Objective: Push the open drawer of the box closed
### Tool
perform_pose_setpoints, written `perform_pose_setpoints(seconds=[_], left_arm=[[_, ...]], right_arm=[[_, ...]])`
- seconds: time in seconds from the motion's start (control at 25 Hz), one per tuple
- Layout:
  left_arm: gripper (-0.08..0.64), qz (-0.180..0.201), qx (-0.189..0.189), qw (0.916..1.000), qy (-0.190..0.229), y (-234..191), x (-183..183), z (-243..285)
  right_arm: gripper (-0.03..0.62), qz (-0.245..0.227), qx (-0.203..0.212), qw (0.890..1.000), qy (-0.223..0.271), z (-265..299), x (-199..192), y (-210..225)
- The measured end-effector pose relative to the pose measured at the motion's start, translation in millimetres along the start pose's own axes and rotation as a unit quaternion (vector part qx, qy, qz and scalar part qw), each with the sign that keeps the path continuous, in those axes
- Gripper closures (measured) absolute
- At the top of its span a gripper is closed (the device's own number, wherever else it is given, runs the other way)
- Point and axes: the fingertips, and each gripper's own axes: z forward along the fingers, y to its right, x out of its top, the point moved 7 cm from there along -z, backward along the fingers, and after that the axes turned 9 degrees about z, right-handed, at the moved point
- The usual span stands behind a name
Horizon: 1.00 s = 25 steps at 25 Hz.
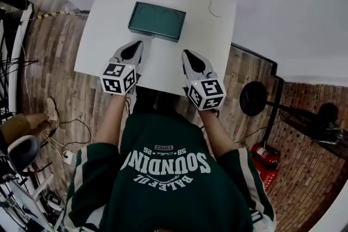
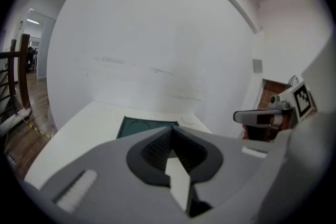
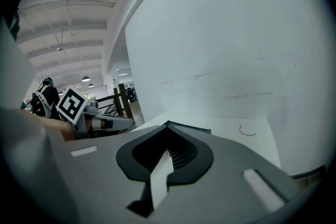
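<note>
A dark green box [image 1: 157,20] lies flat on the white table [image 1: 103,35], toward its far side. I cannot tell from here whether its drawer stands open. My left gripper [image 1: 140,42] hovers just short of the box's near left corner, its jaws shut and empty. My right gripper [image 1: 185,51] is a little nearer to me and to the right, also shut on nothing. In the left gripper view the box [image 2: 142,126] shows just beyond the closed tips [image 2: 172,128]. Only an edge of the box [image 3: 194,128] peeks past the tips [image 3: 167,123] in the right gripper view.
A thin curled wire [image 1: 213,10] lies at the table's far right. The white wall stands right behind the table. On the wooden floor are a red fire extinguisher [image 1: 265,154] and a black round stand [image 1: 253,98] at the right, and cables [image 1: 65,141] at the left.
</note>
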Motion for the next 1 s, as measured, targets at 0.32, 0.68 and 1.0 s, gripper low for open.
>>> perform_pose_setpoints(seconds=[0.32, 0.68, 1.0], left_arm=[[0.508, 0.045, 0.03, 0.9962, 0.068, 12.9, 45.8, -48.5], [0.508, 0.051, 0.044, 0.9936, 0.091, 24.2, 52.4, -70.6], [0.508, 0.052, 0.043, 0.9937, 0.089, 25.9, 50.5, -69.3]], right_arm=[[0.592, -0.033, 0.032, 0.998, 0.032, -6.5, 31.2, -18.8], [0.592, -0.053, 0.046, 0.997, 0.039, -15.3, 34.0, -27.4], [0.592, -0.054, 0.046, 0.997, 0.043, -17.3, 35.6, -25.7]])
